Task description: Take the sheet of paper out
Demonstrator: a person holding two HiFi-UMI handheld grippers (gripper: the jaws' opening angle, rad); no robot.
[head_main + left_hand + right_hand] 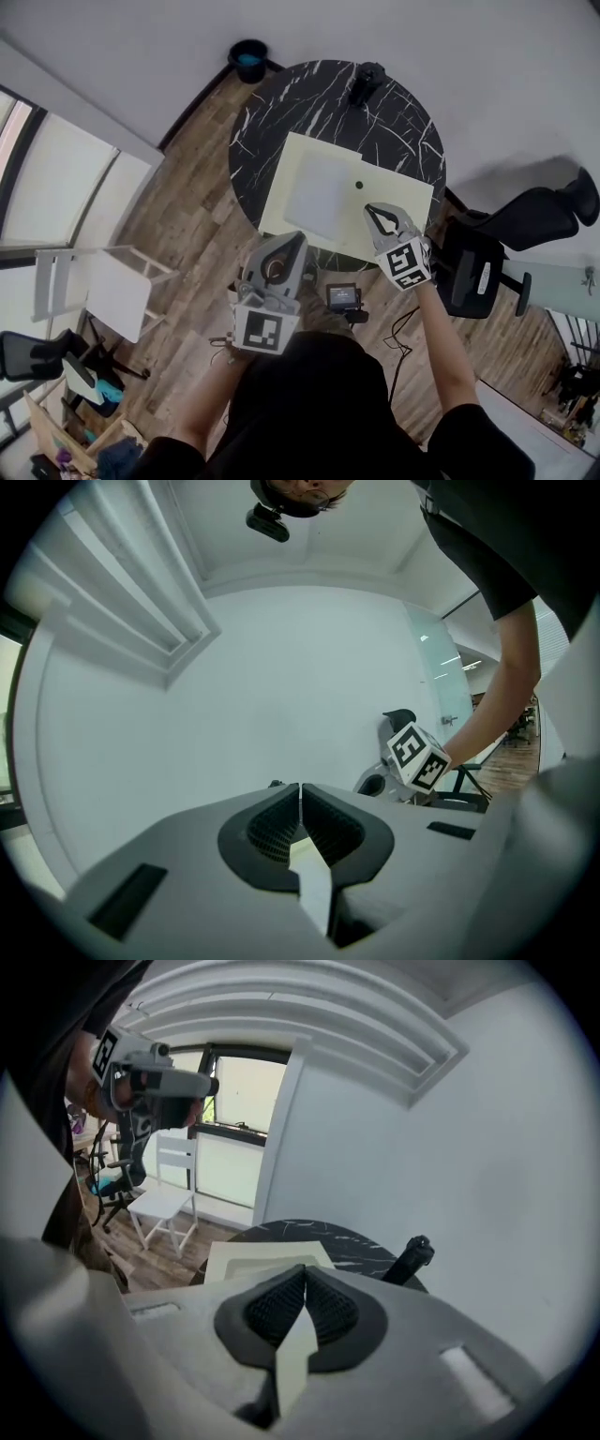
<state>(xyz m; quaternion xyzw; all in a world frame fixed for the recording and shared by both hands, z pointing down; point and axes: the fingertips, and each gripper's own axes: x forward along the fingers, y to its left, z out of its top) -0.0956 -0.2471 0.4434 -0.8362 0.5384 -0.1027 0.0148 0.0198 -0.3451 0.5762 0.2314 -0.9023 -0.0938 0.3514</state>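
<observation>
Black ribbed pads (274,1309) of the right gripper (373,211) are pressed together with nothing between them, and their tips hang over the near right part of a cream folder (394,187). The sheet of paper (319,195), a paler rectangle within the folder's outline, lies just beyond and to the left of those tips, apart from them. Whether it rests on top or under a clear cover cannot be told.

The left gripper (300,237) is also closed and empty, its pads (274,829) meeting. It is held off the near rim of the round black marble table (281,103), short of the folder's near edge, and points up at a pale wall.

Past the folder the marble runs bare to the far rim, where a dark upright object (364,82) stands. A black office chair (478,267) is close to the right gripper's outer side. A white chair (103,281) stands well apart from the left gripper, on the wooden floor (187,178).
</observation>
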